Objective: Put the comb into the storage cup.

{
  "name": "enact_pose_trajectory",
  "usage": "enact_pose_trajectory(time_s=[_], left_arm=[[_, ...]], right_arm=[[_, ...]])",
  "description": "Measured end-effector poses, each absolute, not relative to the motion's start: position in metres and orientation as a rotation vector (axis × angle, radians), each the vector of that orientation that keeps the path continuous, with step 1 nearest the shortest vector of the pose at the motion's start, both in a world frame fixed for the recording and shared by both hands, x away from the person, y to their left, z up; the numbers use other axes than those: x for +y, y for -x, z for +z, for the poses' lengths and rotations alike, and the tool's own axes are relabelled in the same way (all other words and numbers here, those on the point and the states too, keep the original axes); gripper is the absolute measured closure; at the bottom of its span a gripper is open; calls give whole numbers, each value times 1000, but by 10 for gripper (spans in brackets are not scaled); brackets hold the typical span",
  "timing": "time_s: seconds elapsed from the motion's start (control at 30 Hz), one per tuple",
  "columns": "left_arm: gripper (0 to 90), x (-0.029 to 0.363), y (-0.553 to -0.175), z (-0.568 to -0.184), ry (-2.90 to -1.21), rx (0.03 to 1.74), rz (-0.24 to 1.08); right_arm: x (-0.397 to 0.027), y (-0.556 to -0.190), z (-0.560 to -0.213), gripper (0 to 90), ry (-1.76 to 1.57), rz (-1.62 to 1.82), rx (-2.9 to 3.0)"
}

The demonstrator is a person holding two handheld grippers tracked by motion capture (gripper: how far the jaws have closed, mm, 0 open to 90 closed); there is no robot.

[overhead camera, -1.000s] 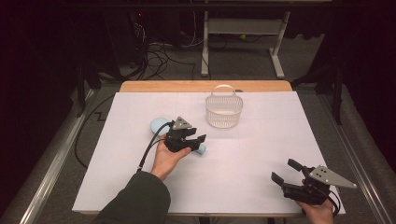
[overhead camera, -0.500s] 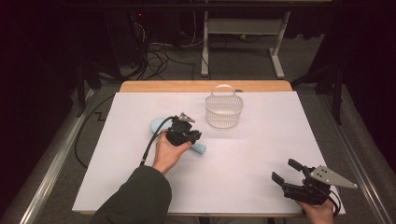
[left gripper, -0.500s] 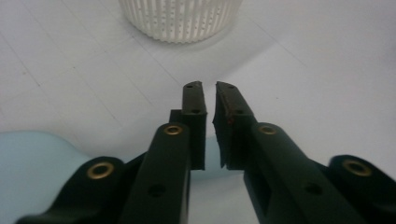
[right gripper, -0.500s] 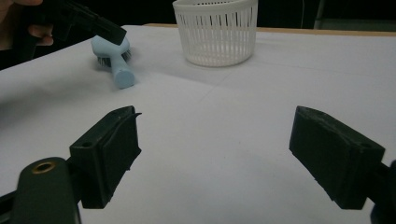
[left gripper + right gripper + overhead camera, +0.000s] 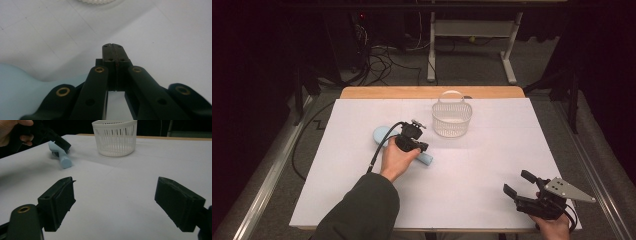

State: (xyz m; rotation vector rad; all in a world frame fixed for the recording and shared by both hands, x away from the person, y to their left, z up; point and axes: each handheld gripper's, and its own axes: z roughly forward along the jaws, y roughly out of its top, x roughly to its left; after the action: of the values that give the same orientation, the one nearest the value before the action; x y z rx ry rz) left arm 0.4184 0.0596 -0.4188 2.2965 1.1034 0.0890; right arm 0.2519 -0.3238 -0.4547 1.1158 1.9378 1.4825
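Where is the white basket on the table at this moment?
In the high view the white basket stands at the far middle of the table, just right of the left gripper and the light blue object.

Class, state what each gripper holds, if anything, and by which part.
Nothing. The left gripper has just closed its jaws pad to pad by the light blue tool; the right gripper is open.

My grippers are black with little brass rivets, the brush thing (image 5: 427, 159) is pale blue, the basket (image 5: 452, 120) is slotted white plastic, and the table (image 5: 492, 165) is white with a wooden far edge.
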Motion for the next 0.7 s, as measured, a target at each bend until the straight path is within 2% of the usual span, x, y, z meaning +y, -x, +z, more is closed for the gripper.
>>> enact_pose_trajectory(time_s=[0.33, 0.7], left_arm=[[900, 39, -423, -423, -2345, 1106, 67], [900, 40, -427, -428, -2368, 1126, 13]], right_arm=[[-324, -252, -455, 168, -1110, 1482, 1946], [-323, -252, -455, 169, -1117, 1477, 1949]])
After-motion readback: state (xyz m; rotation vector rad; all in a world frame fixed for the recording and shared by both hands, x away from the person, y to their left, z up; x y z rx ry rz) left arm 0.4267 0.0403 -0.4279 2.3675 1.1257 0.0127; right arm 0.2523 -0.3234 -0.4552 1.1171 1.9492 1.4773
